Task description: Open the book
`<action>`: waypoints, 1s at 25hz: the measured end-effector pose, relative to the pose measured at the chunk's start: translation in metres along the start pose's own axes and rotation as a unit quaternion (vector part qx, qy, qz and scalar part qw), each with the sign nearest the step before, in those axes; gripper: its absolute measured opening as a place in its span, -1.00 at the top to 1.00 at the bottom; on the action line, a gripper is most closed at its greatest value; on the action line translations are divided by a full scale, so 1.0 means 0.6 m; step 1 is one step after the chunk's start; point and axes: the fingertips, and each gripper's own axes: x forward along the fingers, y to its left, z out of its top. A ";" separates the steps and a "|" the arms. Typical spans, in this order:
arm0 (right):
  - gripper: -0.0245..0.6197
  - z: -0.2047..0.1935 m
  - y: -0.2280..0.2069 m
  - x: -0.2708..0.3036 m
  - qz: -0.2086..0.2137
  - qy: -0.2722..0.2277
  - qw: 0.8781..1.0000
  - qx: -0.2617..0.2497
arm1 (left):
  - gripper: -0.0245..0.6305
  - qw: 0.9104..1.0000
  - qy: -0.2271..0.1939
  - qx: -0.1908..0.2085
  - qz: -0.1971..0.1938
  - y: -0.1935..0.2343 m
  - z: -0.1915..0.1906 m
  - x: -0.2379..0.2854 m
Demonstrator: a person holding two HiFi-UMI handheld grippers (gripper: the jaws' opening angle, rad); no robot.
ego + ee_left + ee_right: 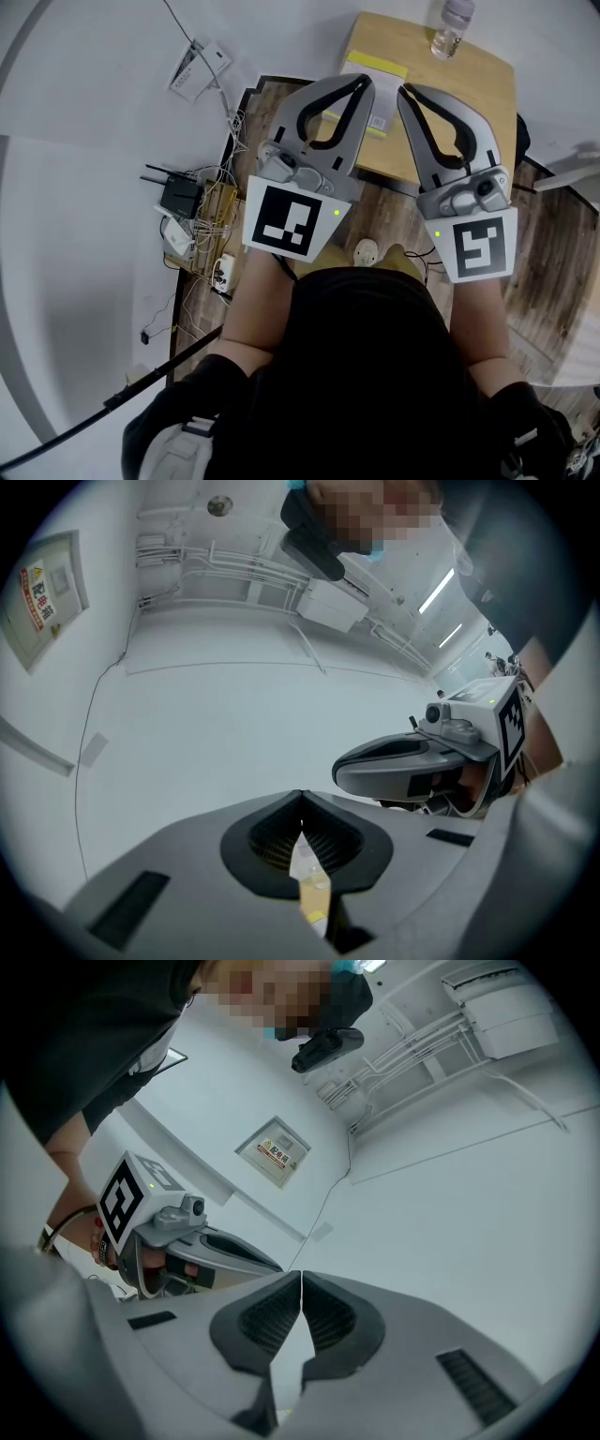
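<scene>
Book (pixel 375 70) is closed and flat on the wooden counter (pixel 487 94), near the middle and left of centre. White cover with a yellow band across the far part, barcode label at the near end. Its long axis runs away from the person, roughly up-down in the head view, with the short edges near and far. The near half is hidden behind the grippers.

Left hand-held gripper (pixel 363 84): jaws together at the tips, nothing between them. Its tip overlaps the book in the head view.
Right hand-held gripper (pixel 409 91): jaws also shut and empty, just right of the book.

Both gripper views face the white wall (pixel 234 724), not the counter.

A clear bottle (pixel 452 26) stands upright at the counter's far edge, apart from the book.
</scene>
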 end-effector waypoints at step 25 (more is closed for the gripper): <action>0.83 -0.009 -0.022 -0.005 -0.009 0.000 1.000 -0.005 | 0.89 0.999 0.017 0.032 -0.007 -0.001 -0.004 0.011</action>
